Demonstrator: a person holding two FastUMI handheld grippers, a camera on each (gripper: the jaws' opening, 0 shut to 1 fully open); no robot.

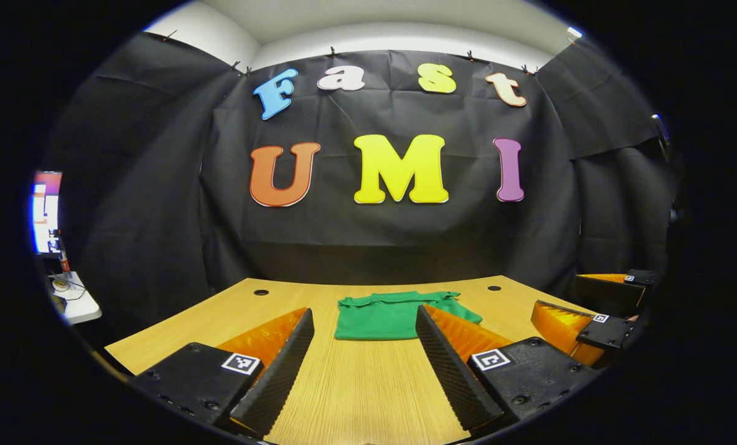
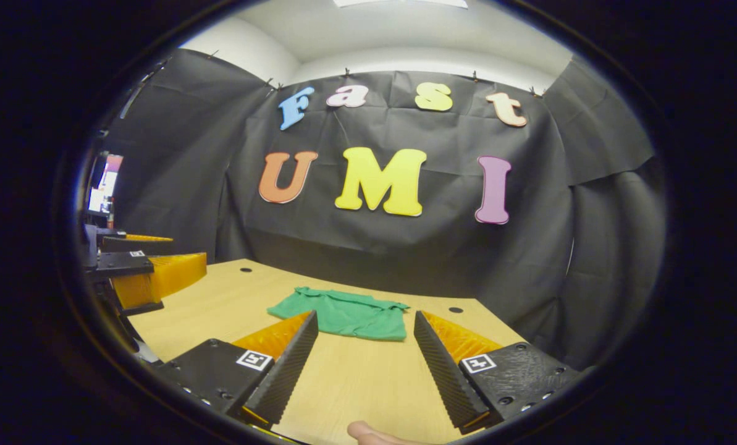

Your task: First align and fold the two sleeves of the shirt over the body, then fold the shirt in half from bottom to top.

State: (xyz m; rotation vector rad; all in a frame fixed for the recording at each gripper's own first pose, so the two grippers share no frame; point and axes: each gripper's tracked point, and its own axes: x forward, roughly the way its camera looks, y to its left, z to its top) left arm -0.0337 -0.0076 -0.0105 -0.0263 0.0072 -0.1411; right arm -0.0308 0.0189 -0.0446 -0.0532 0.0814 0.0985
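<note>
A green shirt [image 1: 393,315] lies folded into a compact rectangle at the far middle of the wooden table [image 1: 356,383]. My left gripper [image 1: 364,315] hovers open in front of it, nothing between its fingers, its right finger overlapping the shirt's right edge. The right gripper [image 1: 590,296] stands open at the right edge of the left gripper view. In the right gripper view the shirt [image 2: 343,314] lies beyond my right gripper [image 2: 366,318], which is open and holds nothing. The left gripper [image 2: 146,266] appears at the far left there, above the table [image 2: 356,377].
Two round cable holes [image 1: 261,292] [image 1: 494,288] sit near the table's far edge. A side desk with a lit screen [image 1: 47,213] stands at the left. A fingertip [image 2: 374,434] shows at the bottom of the right gripper view.
</note>
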